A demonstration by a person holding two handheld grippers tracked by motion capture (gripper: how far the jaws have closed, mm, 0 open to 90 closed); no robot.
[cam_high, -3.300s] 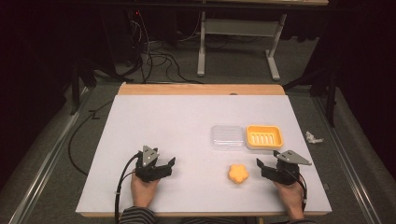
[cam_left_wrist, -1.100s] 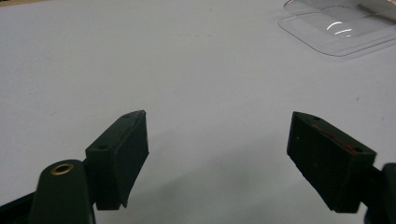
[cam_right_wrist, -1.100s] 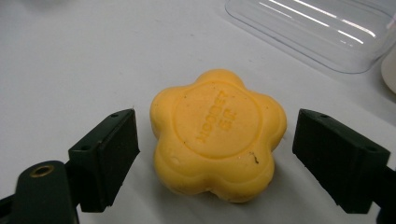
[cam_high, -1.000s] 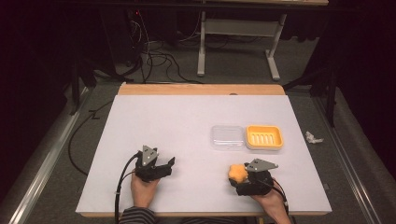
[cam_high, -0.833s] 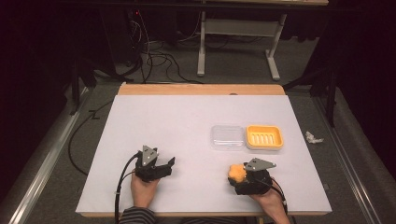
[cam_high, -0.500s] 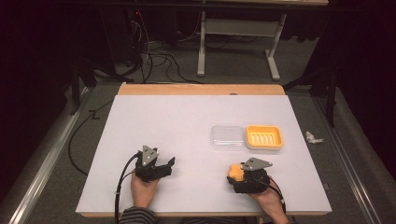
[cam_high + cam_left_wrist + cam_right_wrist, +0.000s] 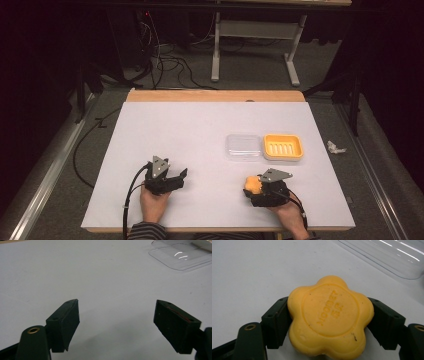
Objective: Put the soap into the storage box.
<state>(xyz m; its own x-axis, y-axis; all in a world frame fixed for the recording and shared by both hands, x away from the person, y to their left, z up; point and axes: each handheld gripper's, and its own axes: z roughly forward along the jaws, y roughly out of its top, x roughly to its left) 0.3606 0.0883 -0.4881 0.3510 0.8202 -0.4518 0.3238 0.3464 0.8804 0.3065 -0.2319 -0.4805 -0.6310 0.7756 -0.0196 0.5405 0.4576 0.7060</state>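
Your left gripper (image 7: 176, 176) rests low on the tabletop (image 7: 200, 125) with its jaws spread wide and nothing between them; bare white surface lies ahead of it and to both sides, and the tabletop's near edge is just behind your hand. Well off to its right, your right gripper (image 7: 329, 322) is clamped on the yellow flower-shaped soap (image 7: 329, 318), one jaw pressed against each flank. The soap sits at the gripper's tip, close over the tabletop. Ahead of this gripper, slightly right, lie the clear lid (image 7: 243, 146) and the yellow soap dish (image 7: 283, 146), side by side and touching, with a strip of open tabletop between them and the soap.
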